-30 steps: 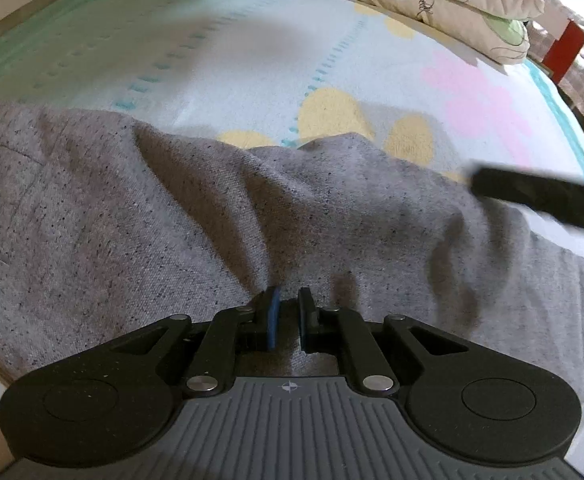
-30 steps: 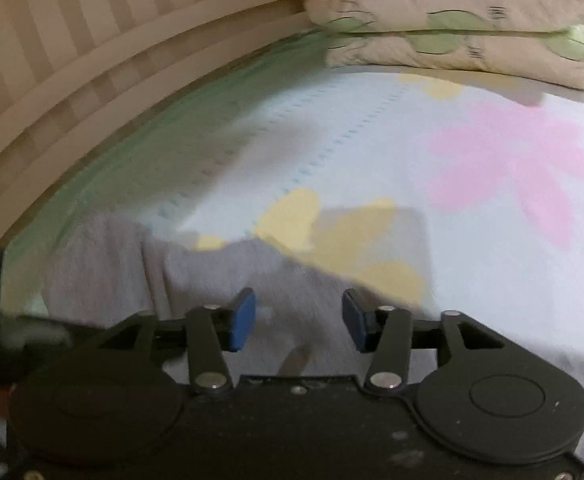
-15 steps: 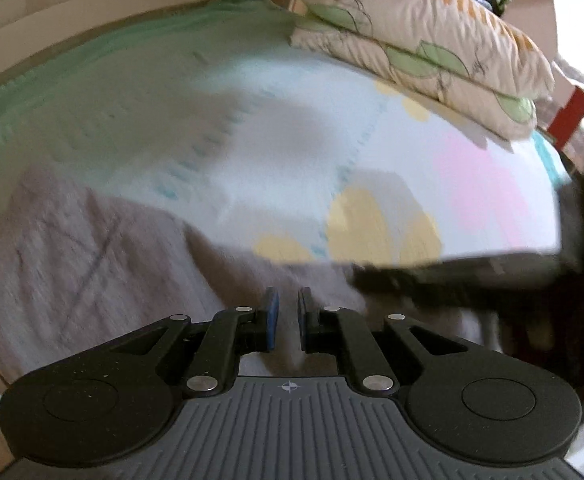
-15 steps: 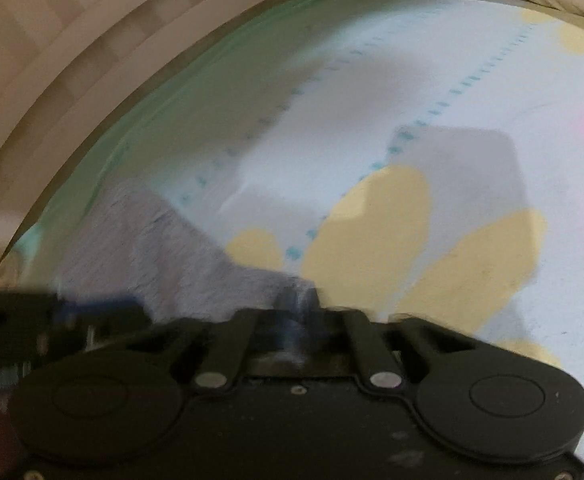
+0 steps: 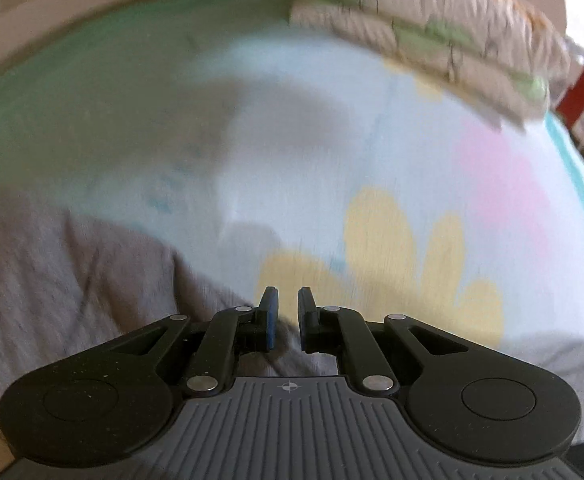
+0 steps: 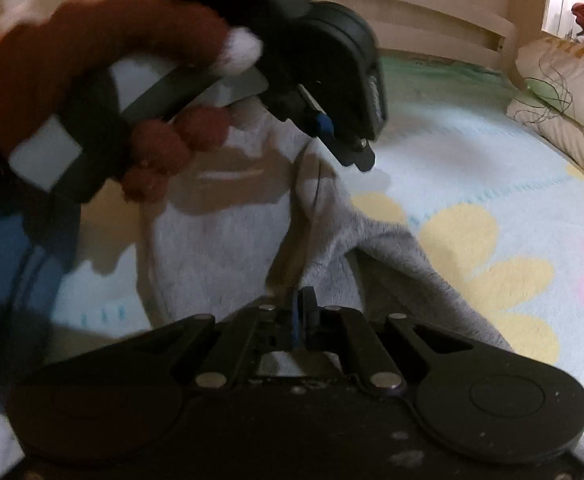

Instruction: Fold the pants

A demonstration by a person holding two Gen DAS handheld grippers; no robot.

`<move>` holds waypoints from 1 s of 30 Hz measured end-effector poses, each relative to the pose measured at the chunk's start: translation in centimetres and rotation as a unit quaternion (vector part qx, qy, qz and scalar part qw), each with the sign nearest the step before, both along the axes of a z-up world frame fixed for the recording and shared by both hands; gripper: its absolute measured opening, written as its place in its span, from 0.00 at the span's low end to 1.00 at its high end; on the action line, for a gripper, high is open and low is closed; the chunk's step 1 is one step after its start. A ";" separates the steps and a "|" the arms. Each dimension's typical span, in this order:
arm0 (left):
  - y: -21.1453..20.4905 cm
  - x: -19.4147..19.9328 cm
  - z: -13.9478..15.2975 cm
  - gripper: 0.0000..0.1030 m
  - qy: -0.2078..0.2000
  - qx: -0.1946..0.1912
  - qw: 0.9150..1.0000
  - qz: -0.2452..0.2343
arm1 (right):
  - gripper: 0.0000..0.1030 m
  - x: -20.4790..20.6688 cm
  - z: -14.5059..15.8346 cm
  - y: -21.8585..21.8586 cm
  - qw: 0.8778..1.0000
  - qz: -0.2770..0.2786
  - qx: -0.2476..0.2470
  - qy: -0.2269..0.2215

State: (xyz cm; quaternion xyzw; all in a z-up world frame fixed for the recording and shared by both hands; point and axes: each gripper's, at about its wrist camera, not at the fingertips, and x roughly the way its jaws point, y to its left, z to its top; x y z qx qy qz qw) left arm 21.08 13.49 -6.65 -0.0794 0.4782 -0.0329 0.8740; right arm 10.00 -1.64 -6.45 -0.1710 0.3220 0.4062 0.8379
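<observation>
The grey pants (image 5: 72, 288) lie on the flowered bed sheet (image 5: 311, 168), at the lower left in the left wrist view. My left gripper (image 5: 288, 314) has its jaws a small gap apart, with grey cloth below them; whether it grips the cloth I cannot tell. My right gripper (image 6: 303, 312) is shut on a fold of the grey pants (image 6: 228, 240) and holds it raised. The left gripper (image 6: 341, 138) also shows in the right wrist view, held by a red-gloved hand (image 6: 112, 52) above the pants' far edge.
Two stacked pillows (image 5: 431, 28) lie at the head of the bed, also in the right wrist view (image 6: 563, 92). A beige headboard (image 6: 431, 16) runs behind. The sheet's green border (image 5: 72, 92) lies at the far left.
My right gripper went from open to shut on the pants and swung left, lifting the cloth. My left gripper rose and moved forward, off the middle of the pants.
</observation>
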 end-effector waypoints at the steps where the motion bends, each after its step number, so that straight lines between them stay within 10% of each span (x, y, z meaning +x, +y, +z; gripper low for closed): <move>1: 0.2 -0.2 -0.4 0.10 0.006 -0.005 1.000 -0.002 | 0.03 0.0 -0.2 0.1 1.000 -0.006 0.001 0.006; 7: 2.0 -0.7 -0.5 0.10 0.003 -0.058 0.998 0.018 | 0.10 1.2 1.6 -1.2 0.998 -0.049 0.030 0.015; 11: 2.2 -1.1 -0.3 0.10 -0.002 -0.057 0.998 0.017 | 0.40 3.2 3.4 -2.5 0.993 -0.080 0.076 0.045; 19: 3.3 -1.5 0.4 0.10 -0.017 -0.078 0.997 0.021 | 0.39 7.1 3.2 -0.1 0.983 -0.070 0.105 0.136; 30: 7.0 -2.4 1.8 0.10 -0.029 -0.067 0.993 0.088 | 0.40 10.9 3.4 0.9 0.978 -0.098 0.133 0.130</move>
